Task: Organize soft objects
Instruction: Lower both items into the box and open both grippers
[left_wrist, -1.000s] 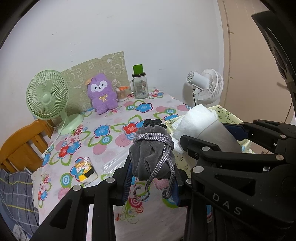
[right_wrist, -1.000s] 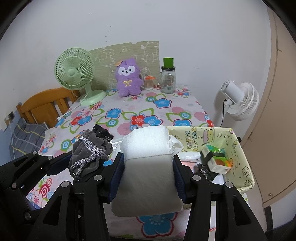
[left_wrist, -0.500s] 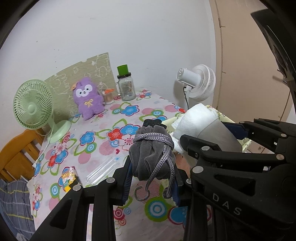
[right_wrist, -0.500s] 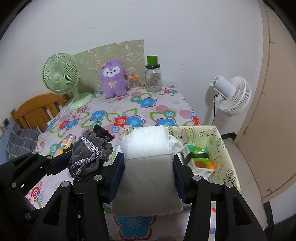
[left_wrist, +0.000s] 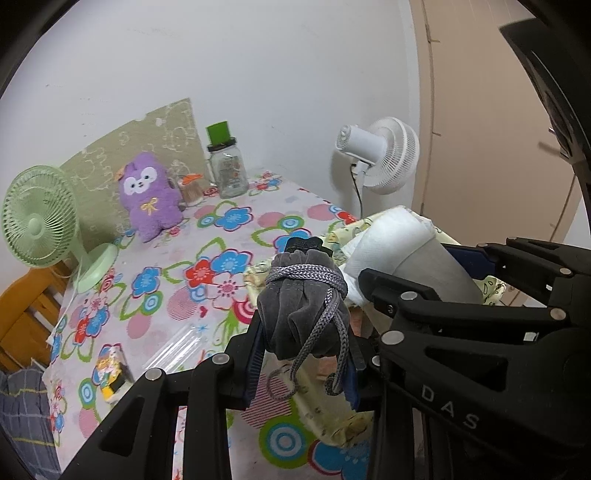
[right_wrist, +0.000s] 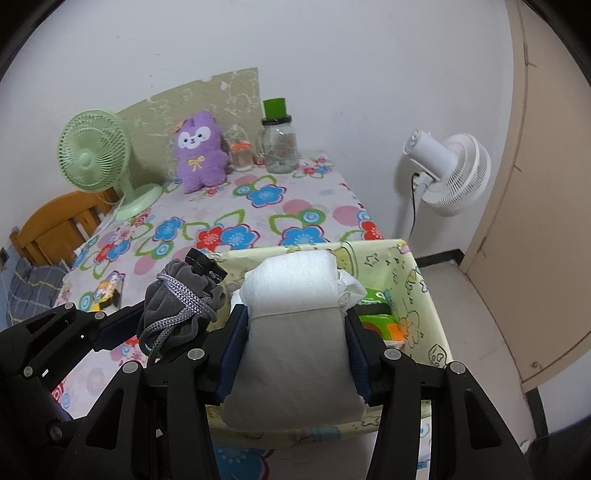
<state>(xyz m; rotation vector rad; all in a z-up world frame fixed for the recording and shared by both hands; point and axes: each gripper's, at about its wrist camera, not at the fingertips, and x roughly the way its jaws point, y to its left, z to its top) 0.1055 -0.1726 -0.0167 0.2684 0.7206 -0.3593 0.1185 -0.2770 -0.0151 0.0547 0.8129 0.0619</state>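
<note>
My left gripper (left_wrist: 304, 349) is shut on a grey velvet drawstring pouch (left_wrist: 303, 306), whose cord dangles below the fingers. My right gripper (right_wrist: 295, 332) is shut on a white soft roll (right_wrist: 295, 306) wrapped in thin foam. They hang side by side, the pouch (right_wrist: 177, 306) to the left of the roll. Beneath them stands a pale yellow fabric box (right_wrist: 424, 295) at the table's front right corner. The roll hangs over its inside, the pouch above its left wall (left_wrist: 325, 417). A green packet (right_wrist: 376, 306) lies in the box.
A purple plush toy (right_wrist: 201, 151), a green desk fan (right_wrist: 96, 155) and a glass jar (right_wrist: 279, 147) stand at the back of the flowered table. A small yellow packet (right_wrist: 107, 291) lies at the left. A white floor fan (right_wrist: 454, 173) stands right of the table, a wooden chair (right_wrist: 48, 229) to its left.
Both grippers have carried their loads to the right, from above the tablecloth to above the yellow box. Neither grip has altered.
</note>
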